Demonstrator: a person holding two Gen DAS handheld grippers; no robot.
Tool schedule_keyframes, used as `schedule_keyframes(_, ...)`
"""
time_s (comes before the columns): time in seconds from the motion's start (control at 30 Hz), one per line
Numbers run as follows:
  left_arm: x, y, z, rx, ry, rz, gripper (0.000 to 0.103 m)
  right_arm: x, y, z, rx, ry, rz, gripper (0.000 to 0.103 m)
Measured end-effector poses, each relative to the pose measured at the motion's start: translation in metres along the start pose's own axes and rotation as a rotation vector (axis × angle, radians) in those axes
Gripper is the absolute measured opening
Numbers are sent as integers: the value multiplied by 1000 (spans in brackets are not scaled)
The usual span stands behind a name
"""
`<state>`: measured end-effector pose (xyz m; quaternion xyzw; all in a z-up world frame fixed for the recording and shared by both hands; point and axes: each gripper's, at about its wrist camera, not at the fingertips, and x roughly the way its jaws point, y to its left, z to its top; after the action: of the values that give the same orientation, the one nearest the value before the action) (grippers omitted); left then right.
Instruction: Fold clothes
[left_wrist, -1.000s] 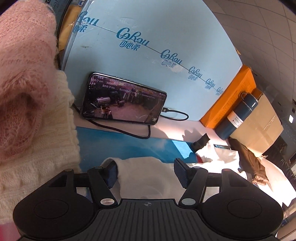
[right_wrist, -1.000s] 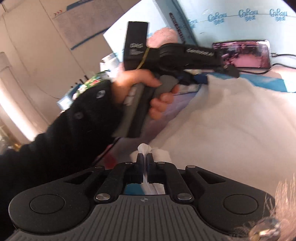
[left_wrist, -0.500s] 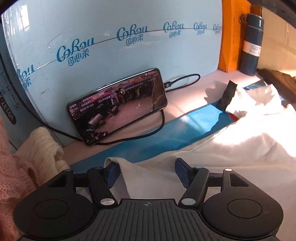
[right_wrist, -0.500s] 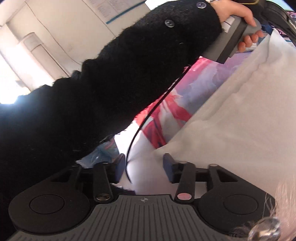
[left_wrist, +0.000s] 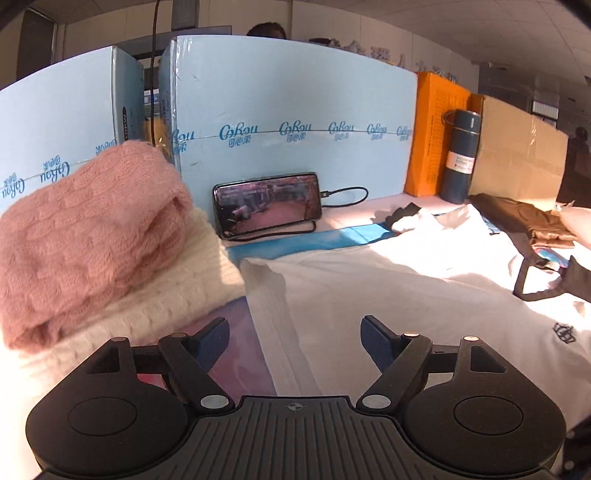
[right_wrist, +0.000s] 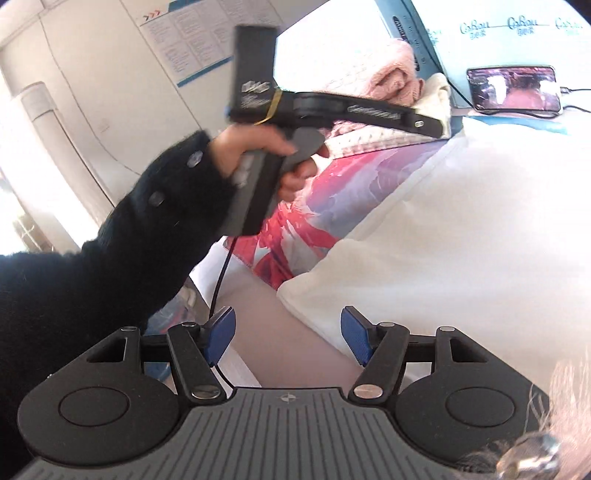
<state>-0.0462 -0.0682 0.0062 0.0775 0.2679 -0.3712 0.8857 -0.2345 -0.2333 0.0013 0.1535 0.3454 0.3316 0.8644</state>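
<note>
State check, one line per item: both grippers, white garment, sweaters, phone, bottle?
left gripper: fingers opening, nothing pinched
right gripper: fingers opening, nothing pinched
white garment: lying spread on the table, released
pink sweater: folded, on top of cream sweater
phone: screen on, cable plugged in, leaning on the blue box
bottle: upright, capped

A white cotton garment lies spread across the table's middle. To its left, a fuzzy pink knitted sweater rests folded on a cream ribbed knit sweater. Behind them a black smartphone leans against a pale blue printed carton. Further right, a dark blue cylindrical flask stands before an orange box.
</note>
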Motion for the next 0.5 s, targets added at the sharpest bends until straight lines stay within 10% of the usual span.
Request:
schedule_keyframes(0.13,-26,-28,-38,-5,45,-62,54,-15,-2,-17,46,-96,-72,65)
schedule_keyframes(0.2,-31,-39,-54,23,83,-66,13,-23,-6,-23,85,-149,-98,66)
schedule_keyframes(0.27,-41,-45,-60,44,52,-49,0,-32,-8,-27,117,-188,-123,66)
schedule_keyframes(0.5,-83,-51,-68,44,-42,-20,0,-51,-13,-36,155,-256,-173,66)
